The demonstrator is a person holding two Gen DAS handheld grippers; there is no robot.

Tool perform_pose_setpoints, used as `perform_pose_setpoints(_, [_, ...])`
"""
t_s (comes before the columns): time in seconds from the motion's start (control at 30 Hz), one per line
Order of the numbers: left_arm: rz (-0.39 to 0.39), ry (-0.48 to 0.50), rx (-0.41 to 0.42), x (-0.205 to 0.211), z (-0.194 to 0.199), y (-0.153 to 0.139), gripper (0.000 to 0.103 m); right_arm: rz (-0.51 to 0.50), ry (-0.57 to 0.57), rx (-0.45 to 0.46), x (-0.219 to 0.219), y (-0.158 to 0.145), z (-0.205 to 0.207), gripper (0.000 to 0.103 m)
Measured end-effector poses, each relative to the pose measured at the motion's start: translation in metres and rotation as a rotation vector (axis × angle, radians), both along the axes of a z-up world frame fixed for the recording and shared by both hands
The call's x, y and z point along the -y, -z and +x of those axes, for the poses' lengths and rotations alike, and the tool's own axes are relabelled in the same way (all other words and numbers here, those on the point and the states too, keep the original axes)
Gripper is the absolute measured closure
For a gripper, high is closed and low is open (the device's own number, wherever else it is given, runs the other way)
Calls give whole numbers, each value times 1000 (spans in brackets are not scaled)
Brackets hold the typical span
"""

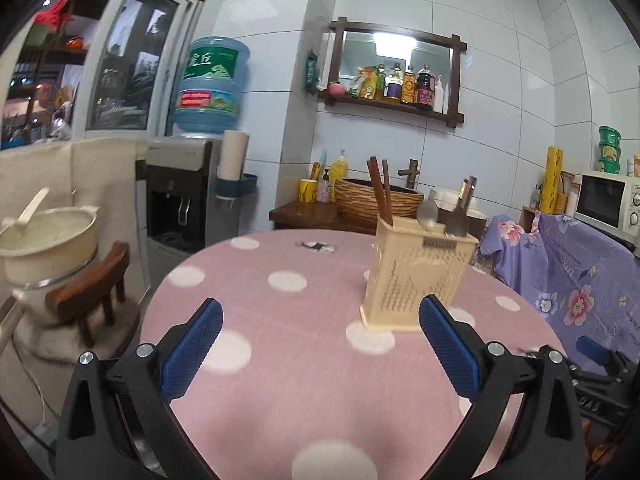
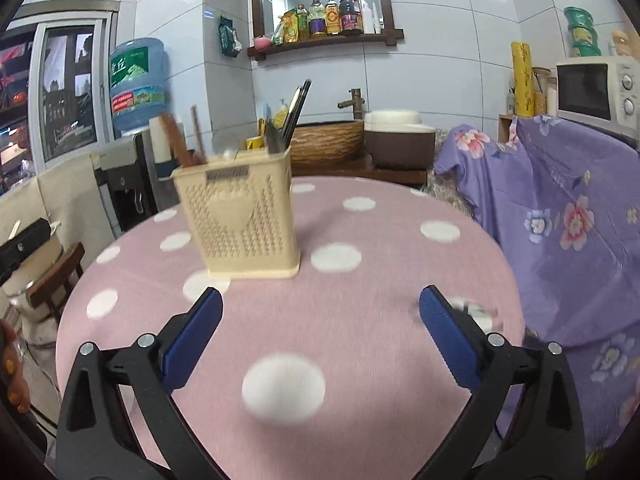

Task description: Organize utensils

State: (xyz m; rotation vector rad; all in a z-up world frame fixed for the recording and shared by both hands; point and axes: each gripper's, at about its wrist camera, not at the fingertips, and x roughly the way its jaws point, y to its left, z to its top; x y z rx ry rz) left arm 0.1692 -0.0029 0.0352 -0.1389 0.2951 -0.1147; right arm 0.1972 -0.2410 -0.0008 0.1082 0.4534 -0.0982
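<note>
**Both grippers wide, utensil holder upright on the dotted table**

My left gripper (image 1: 320,320) hangs over the near edge of the round table in its pink cloth with white dots (image 1: 280,360). Its blue-padded fingers (image 1: 192,348) are spread wide with nothing between them but cloth. Off the table's left edge, a cream pot with a white spoon (image 1: 48,240) sits above a small dark wooden stool (image 1: 96,300).

The cream perforated plastic utensil holder (image 1: 412,276) stands upright toward the far right part of the tabletop, ahead of my right-hand pad and clear of it. Brown wooden chopsticks (image 1: 380,188) rise from its left compartment; a metal spoon (image 1: 428,210) and dark-handled utensils (image 1: 460,208) stick out of the right one.

My right gripper (image 2: 320,320) is released just as wide, its blue fingers (image 2: 448,340) empty over the near edge. From this side the holder (image 2: 240,216) stands left of centre on the tabletop, beyond my left-hand pad and apart from it. A small blurred metallic thing (image 2: 476,312) lies near the table's right edge, just beside my right-hand pad; I cannot tell what it is. Purple floral fabric (image 2: 560,208) drapes beyond the right edge, with a white microwave (image 2: 596,92) on top.
</note>
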Motion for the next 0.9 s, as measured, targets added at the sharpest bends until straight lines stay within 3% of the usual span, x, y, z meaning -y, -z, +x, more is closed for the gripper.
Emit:
perform_pose_setpoints(0.13, [-10,-24,-64,-1,-50,23,5,-42,9,11,-16,15,-51,6])
perform_pose_setpoints(0.3, [-33,-68,-77,-4,-97,37,5,-107,21,61,-32,16,-107,6])
perform_pose_setpoints(0.47, [41,-50,-41,8,-129,38,5,-93,-3,102,-43,13,-150,6])
perform_pose_setpoints(0.9, [14,-32,22,4,-162,35,5,-97,-28,172,-54,-1,-186,6])
